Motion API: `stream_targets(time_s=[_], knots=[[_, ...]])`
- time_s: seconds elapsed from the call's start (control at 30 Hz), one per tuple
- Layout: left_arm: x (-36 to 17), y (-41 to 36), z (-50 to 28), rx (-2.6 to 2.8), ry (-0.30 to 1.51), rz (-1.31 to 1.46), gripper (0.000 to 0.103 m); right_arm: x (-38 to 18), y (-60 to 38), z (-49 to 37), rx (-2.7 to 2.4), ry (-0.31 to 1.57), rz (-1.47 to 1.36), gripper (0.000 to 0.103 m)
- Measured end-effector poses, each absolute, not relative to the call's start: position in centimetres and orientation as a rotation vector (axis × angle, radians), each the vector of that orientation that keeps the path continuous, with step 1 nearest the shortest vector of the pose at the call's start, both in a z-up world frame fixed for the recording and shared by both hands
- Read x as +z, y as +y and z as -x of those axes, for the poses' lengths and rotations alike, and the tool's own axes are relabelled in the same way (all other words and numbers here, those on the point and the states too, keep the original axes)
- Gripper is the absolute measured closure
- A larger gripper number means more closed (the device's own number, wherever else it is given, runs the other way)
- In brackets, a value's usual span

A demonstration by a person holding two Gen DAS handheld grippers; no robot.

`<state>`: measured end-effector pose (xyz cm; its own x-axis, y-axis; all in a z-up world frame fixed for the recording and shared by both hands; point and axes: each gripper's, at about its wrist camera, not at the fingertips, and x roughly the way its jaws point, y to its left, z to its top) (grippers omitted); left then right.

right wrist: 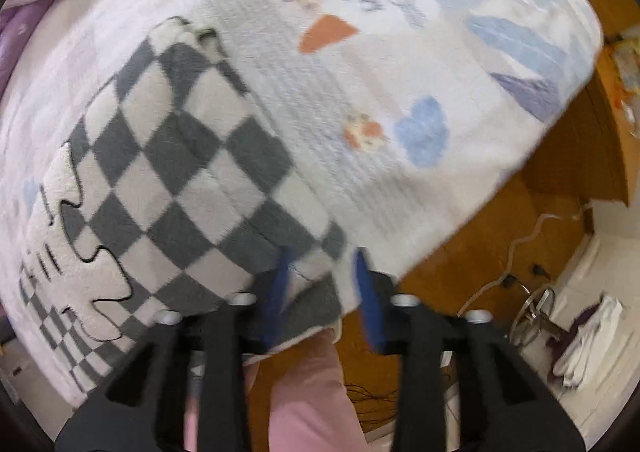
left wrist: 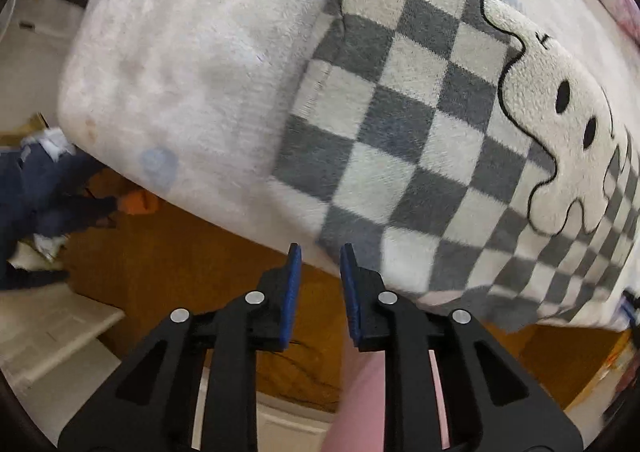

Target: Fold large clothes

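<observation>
A grey-and-white checkered fleece garment (left wrist: 400, 124) with a cream cartoon patch (left wrist: 560, 140) lies folded on the bed. In the left wrist view my left gripper (left wrist: 320, 256) hangs over its near corner at the bed's edge. Its blue pads (left wrist: 294, 284) stand a little apart with nothing between them. In the right wrist view the same garment (right wrist: 172, 172) lies at the left. My right gripper (right wrist: 322, 264) hovers above its near grey corner (right wrist: 312, 292). The cloth shows through the gap, and the pads stand clear of it. That view is blurred.
A white blanket (right wrist: 340, 92) with blue and orange patches covers the bed. Orange-brown wood (left wrist: 192, 260) runs below the bed's edge. Dark blue clothes (left wrist: 44, 188) lie at the left. A cable (right wrist: 520, 244) and white cloth (right wrist: 592, 336) lie on the pale floor. A pink trouser leg (right wrist: 308, 404) shows below.
</observation>
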<state>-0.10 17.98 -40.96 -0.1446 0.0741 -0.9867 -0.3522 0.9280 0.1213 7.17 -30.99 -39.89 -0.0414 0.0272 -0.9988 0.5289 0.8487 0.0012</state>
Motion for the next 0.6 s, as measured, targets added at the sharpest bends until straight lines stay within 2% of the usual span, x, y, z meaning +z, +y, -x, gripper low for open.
stream_targets(time_s=[0.07,0.2,0.33,0.37,0.53,0.57,0.6], knots=[[-40.2,18.1,0.0,0.377,1.655,0.226,0.082,-41.2,-30.8,-6.4,-0.403,1.581,-0.454,0.091],[-42.3,19.6,-0.6,0.414,1.645,0.243,0.084,-44.4,-30.1,-7.8,-0.378,1.661,-0.413,0.093],[-50.8,20.4,-1.9,0.427,1.759,0.239,0.089,-48.0,-28.9,-9.2,-0.443,1.673,-0.31,0.093],[-51.2,20.3,-2.2,0.434,1.756,0.234,0.088,-48.1,-28.5,-9.6,-0.456,1.686,-0.285,0.093],[-47.9,19.8,-3.1,0.399,1.771,0.191,0.088,-45.8,-28.3,-10.4,-0.473,1.728,-0.351,0.093],[-46.7,20.0,-3.4,0.382,1.749,0.203,0.087,-45.0,-28.5,-10.6,-0.466,1.718,-0.387,0.093],[-45.5,20.2,-3.9,0.367,1.724,0.213,0.079,-43.8,-28.9,-10.9,-0.46,1.698,-0.433,0.093]])
